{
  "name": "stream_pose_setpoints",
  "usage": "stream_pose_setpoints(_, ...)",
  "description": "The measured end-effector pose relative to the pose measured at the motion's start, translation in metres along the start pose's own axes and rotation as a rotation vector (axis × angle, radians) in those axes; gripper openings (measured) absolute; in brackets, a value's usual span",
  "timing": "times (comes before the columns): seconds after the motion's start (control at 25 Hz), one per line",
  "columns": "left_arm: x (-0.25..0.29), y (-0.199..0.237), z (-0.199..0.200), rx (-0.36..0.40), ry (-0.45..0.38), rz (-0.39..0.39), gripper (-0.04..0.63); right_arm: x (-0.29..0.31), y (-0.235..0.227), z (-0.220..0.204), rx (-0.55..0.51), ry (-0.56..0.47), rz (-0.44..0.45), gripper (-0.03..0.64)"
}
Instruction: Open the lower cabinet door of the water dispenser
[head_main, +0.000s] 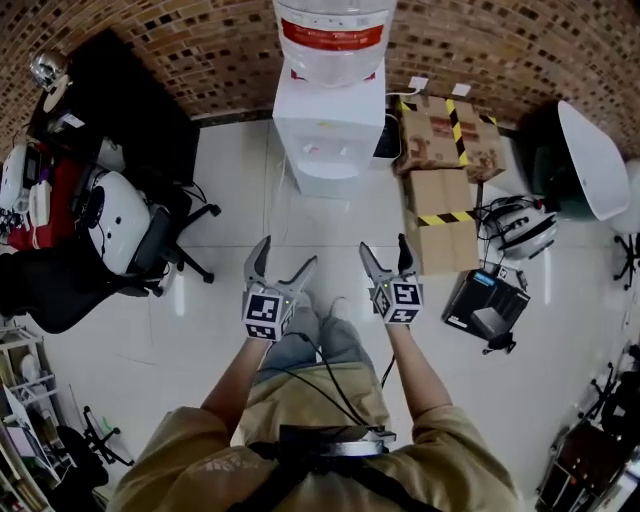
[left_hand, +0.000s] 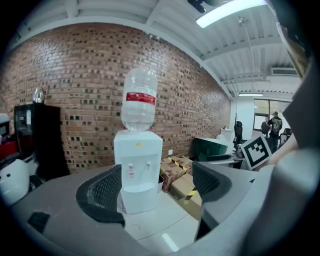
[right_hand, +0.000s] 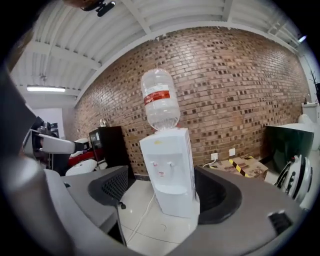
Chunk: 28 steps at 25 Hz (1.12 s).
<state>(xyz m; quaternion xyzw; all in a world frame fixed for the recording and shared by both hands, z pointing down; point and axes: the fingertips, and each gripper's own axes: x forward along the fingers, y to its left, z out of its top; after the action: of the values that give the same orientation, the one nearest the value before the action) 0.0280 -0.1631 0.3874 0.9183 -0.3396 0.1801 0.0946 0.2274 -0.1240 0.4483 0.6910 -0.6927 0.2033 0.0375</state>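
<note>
You hold the left gripper (head_main: 288, 252) and right gripper (head_main: 385, 243) well short of the water dispenser (head_main: 330, 140), jaws apart and empty, apparently lining up on its shut lower cabinet door (right_hand: 176, 202).

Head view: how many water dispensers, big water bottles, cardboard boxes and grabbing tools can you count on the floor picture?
water dispenser: 1
water bottle: 1
cardboard boxes: 2 (back box, front box)
tools: 2 (left tool, right tool)
Total: 6
</note>
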Motion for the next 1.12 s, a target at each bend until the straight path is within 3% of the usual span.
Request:
stream_pose_setpoints(0.32, 0.124, 0.051, -0.118, 0.032, 0.017, -0.042, 0.417, 0.159, -0.068, -0.141, -0.019, 0.081, 0.01, 0.434)
stream_pose_setpoints(0.68, 0.233, 0.107, -0.254, 0.017, -0.085, -0.064, 0.417, 0.333, -0.156, -0.28, -0.042, 0.06, 0.05, 0.434)
stream_pose_setpoints(0.96, 0.25, 0.126, -0.291, 0.018, -0.206, -0.054, 0.417, 0.406, -0.193, -0.307, -0.128, 0.02, 0.076, 0.433)
stream_pose_setpoints(1.12, 0.234, 0.139, -0.293, -0.003, -0.224, -0.015, 0.417, 0.422, -0.189, -0.301, -0.185, 0.029, 0.125, 0.359)
